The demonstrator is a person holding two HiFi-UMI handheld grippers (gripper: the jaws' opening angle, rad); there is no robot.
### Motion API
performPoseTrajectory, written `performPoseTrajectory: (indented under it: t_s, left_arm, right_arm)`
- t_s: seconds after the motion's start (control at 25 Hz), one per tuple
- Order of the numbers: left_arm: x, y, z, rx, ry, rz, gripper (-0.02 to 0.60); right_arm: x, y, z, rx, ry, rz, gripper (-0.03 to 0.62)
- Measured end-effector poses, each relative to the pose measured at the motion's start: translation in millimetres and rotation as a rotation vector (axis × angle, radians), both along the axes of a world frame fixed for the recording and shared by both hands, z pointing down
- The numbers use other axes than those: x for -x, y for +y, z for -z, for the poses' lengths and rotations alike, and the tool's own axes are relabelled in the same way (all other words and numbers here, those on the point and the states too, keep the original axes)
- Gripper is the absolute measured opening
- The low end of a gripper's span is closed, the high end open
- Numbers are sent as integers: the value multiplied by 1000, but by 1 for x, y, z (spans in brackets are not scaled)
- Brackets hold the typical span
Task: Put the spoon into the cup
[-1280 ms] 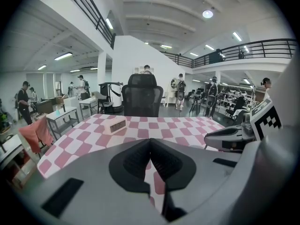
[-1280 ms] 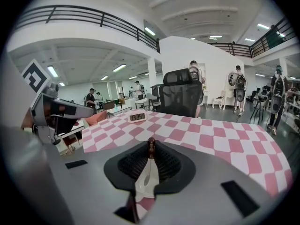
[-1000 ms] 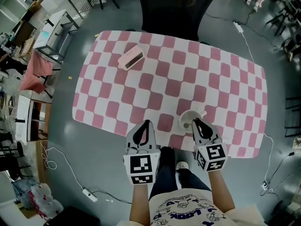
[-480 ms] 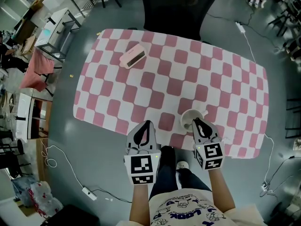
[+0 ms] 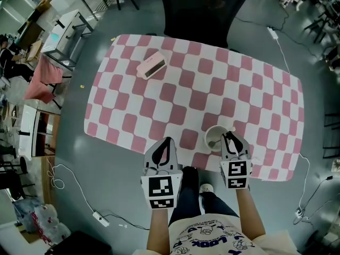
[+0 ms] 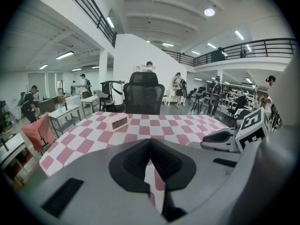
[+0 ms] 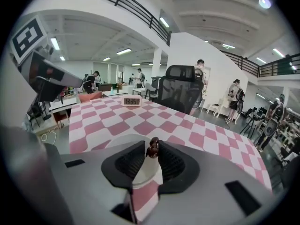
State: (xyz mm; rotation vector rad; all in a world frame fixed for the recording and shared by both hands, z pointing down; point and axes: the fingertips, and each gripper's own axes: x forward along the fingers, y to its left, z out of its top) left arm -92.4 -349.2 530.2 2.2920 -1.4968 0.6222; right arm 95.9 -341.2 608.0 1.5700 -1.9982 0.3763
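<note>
spoon end between parted right jaws over the cup

worktop [image 5: 175, 108]: covered by a pink and white chequered cloth. a black office chair [image 5: 202, 7] stands at its far side.

cup [image 5: 206, 136]: white, upright, on the near right part of the cloth, close to the near edge.

spoon [image 7: 153, 148]: only its dark brown end is clear, seen in the right gripper view. it stands up between the jaw tips, with the white cup rim directly below and beyond it. the head view shows a greyish shape inside the cup, too small to identify with certainty.

right gripper [image 5: 227, 135]: tips sit over the near right side of the cup rim. its jaws stand apart and have just been opening. the spoon end is in the gap between them, and the cup and cloth show through the wider gap lower down.

left gripper [image 5: 167, 139]: held over the near edge of the cloth, left of the cup and apart from it. its jaws meet at the tips with nothing between them.

other item: a pink digital clock [image 5: 150, 65] lies on the far left part of the cloth, well apart from the cup.
</note>
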Motion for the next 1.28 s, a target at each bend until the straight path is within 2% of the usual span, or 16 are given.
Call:
performPoseTrajectory:
  t_s: [0.24,0.52,0.8,1.28]
  left_arm:
    - [1,-1,4,-9,0,10,14]
    - [-1,2,25,-50,6,29,14]
    - [-1,8,62,-129,13,55,14]
    - [-3,26,136,-279,19,96,14]
  right_arm:
    - [-18,-3,8,-52,-9,-66,180]
    - [-29,-8,55,-169,-51,-106,196]
    - [-33,-6,123,-316,-121,-122,110]
    - [-29,9,216,-492,-211,-89,49]
